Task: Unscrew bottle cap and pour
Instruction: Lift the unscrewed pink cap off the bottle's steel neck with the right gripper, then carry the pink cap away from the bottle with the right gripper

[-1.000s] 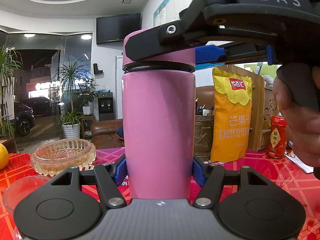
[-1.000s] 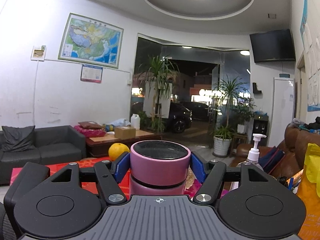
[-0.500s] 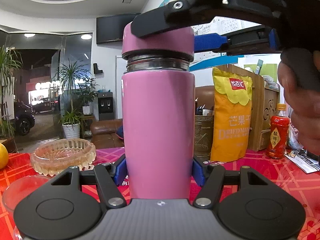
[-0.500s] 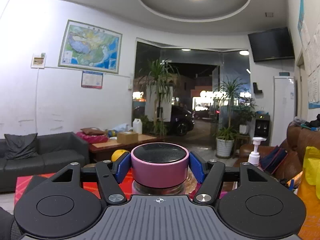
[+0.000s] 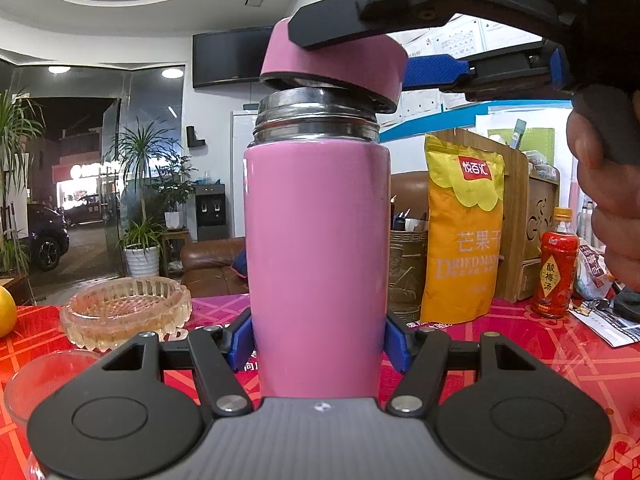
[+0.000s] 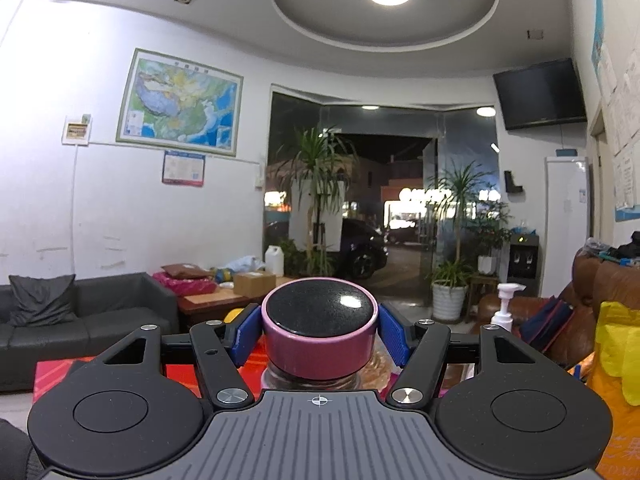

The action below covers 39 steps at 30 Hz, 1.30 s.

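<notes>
A pink steel bottle point(image 5: 318, 248) stands upright on the red tablecloth point(image 5: 520, 352), and my left gripper point(image 5: 318, 340) is shut on its lower body, a blue pad on each side. The bottle's bare threaded steel neck point(image 5: 316, 120) shows at the top. Just above it hangs the pink cap point(image 5: 332, 64), tilted and off the threads, with my right gripper point(image 5: 360, 60) shut on it from the right. In the right wrist view the cap's black top point(image 6: 320, 312) sits between the blue pads of the right gripper point(image 6: 320, 334), with the neck point(image 6: 312, 378) below.
A glass ashtray point(image 5: 128, 308) and a small glass cup point(image 5: 44, 376) sit left of the bottle, with an orange fruit point(image 5: 6, 312) at the left edge. Behind on the right stand a bronze pot point(image 5: 408, 268), a yellow snack bag point(image 5: 464, 232) and a red drink bottle point(image 5: 554, 272).
The cap has come off the bottle: it sat on the neck, then rose clear and tilted, carried up by the right gripper. The left gripper and the bottle stayed still.
</notes>
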### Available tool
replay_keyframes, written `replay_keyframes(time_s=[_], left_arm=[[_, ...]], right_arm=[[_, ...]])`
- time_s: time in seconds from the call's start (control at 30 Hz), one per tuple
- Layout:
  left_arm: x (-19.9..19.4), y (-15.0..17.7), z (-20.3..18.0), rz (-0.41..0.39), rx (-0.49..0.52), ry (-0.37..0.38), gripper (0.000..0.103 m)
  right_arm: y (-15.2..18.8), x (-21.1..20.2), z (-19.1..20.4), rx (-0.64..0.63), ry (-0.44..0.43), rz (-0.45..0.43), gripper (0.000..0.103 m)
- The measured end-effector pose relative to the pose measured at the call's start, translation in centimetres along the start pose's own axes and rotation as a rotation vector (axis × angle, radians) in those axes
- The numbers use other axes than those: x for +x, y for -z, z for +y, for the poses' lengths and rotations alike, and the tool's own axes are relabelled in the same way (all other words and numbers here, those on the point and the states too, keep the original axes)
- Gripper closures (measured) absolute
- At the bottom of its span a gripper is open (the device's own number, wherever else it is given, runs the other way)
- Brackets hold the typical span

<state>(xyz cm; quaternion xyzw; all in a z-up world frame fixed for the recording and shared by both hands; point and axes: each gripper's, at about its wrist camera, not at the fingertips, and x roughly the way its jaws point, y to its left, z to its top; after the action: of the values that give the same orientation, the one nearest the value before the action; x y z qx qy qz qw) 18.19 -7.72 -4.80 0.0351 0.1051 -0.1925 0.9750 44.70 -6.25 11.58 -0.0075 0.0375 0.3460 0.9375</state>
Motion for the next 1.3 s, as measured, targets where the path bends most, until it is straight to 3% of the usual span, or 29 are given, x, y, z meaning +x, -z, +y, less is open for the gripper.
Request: replay_keyframes(time_s=[1.3], left_arm=[[0.3,0.1,-0.2,0.000,-0.001,-0.001,0.037]], right_arm=[[0.7,-0.6,-2.7,0.012,0.061,-0.019,0.040]])
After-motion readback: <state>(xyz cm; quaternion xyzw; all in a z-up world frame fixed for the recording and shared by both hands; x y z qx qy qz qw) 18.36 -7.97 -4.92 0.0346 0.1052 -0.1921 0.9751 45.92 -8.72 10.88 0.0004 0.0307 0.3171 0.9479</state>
